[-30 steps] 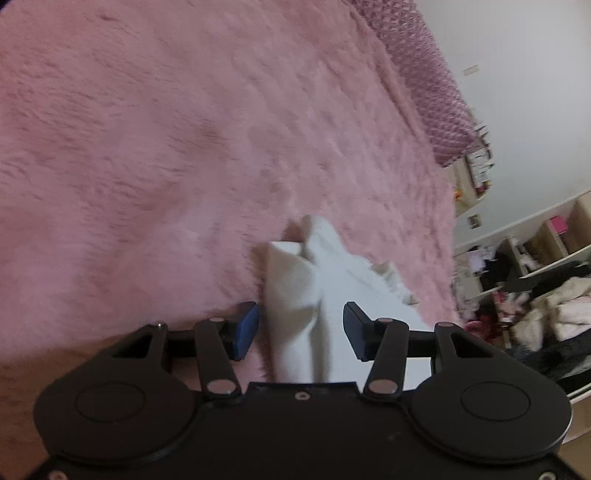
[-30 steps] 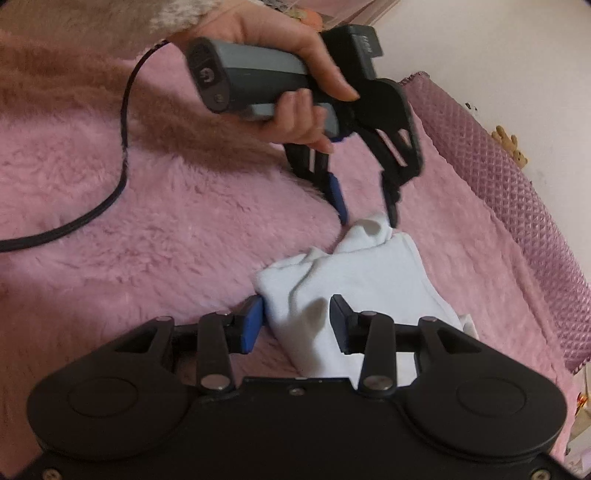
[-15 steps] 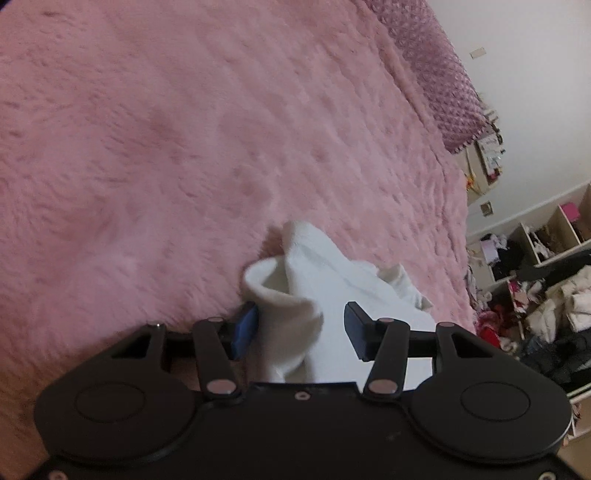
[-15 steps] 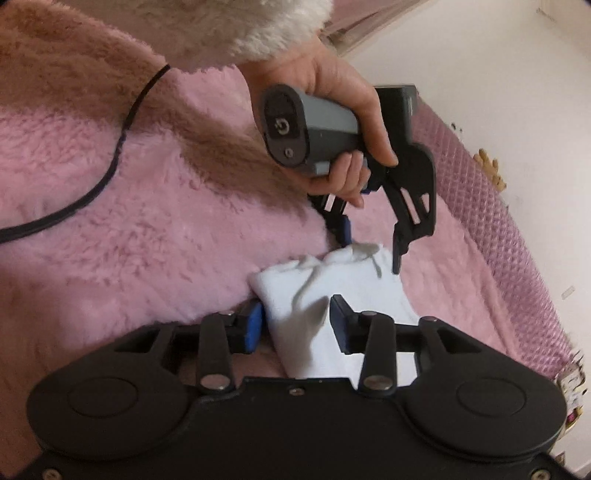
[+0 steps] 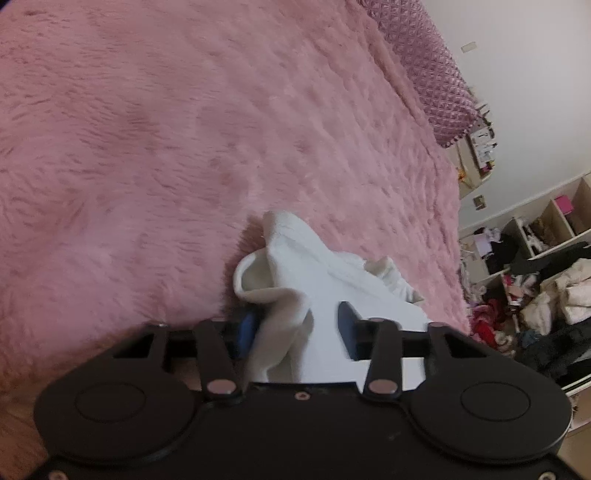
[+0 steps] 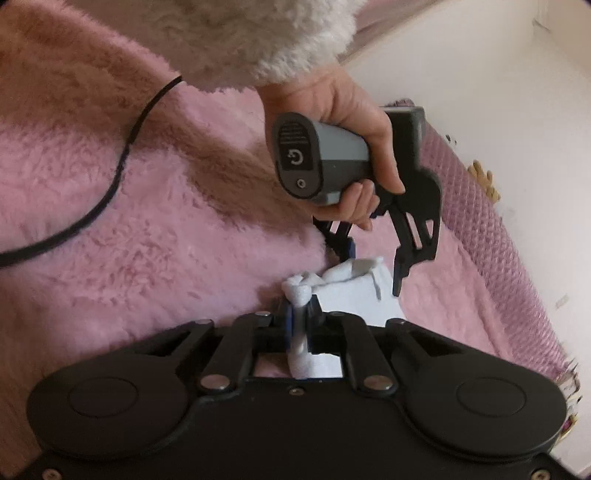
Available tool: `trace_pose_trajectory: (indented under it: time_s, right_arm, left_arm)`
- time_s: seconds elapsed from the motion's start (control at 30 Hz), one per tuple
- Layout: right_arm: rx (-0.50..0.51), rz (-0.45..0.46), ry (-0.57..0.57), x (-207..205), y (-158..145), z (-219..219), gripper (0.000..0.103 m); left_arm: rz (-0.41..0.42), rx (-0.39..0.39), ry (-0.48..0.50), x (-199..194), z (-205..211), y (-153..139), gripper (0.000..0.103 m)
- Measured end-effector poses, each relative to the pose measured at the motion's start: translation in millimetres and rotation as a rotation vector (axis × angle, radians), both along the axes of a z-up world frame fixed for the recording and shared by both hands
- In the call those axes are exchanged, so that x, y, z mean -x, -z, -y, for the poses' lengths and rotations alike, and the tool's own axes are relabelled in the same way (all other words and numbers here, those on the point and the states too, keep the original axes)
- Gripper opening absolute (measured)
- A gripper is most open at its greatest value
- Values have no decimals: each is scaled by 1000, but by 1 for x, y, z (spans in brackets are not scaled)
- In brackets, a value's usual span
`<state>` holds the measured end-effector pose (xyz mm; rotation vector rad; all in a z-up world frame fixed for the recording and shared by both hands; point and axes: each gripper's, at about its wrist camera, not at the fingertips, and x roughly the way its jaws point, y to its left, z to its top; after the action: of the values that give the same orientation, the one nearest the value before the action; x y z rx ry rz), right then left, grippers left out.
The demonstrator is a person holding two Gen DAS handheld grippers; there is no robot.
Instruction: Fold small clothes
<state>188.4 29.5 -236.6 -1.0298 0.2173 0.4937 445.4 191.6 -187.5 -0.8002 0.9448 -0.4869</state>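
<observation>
A small white garment (image 5: pixel 314 273) lies bunched on a fluffy pink blanket (image 5: pixel 184 129). In the left wrist view my left gripper (image 5: pixel 297 328) is open, its jaws apart around a raised fold of the garment. In the right wrist view my right gripper (image 6: pixel 301 323) is shut on a pinched corner of the white garment (image 6: pixel 354 291). The left gripper (image 6: pixel 373 266), held by a hand, shows there too, open over the garment's far edge.
A quilted purple bedspread (image 5: pixel 424 62) borders the blanket's far edge. Shelves and piles of clothes (image 5: pixel 535 280) stand beyond the bed at right. A black cable (image 6: pixel 110 192) runs across the blanket. A fuzzy sleeve (image 6: pixel 240 33) covers the wrist.
My right gripper has closed on the garment's corner; it was open before. My left gripper has come down over the far edge, and the cloth has bunched up.
</observation>
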Motion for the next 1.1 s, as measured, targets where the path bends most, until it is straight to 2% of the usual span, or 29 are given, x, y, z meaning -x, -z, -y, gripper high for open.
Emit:
trace_pose_trajectory:
  time_s: [0.03,0.17,0.47,0.63,0.8,0.9,1.1]
  right_arm:
    - [-18,-6,4,0,-3,1,6]
    - [-82,-15,23,-2,-17,6,6]
    - [-271,1,110,3,-51,35,6]
    - [-431,14,218,5,-79,71,6]
    - [-522,23,354,4,-97,122,6]
    - [-570,10,446,5,-102,157,6]
    - [-659,-60,596,0,-90,218,6]
  left_arm:
    - [-11,1,6,0,0,1,7]
    - [-29,6,-16,1,0,-1,6]
    - [50,40,7,1,26,-44,6]
    - [92,47,72,-7,77,-80,6]
    - [116,24,154,-14,145,-103,5]
    - [112,22,195,-18,188,-105,5]
    - [80,14,274,-23,268,-84,4]
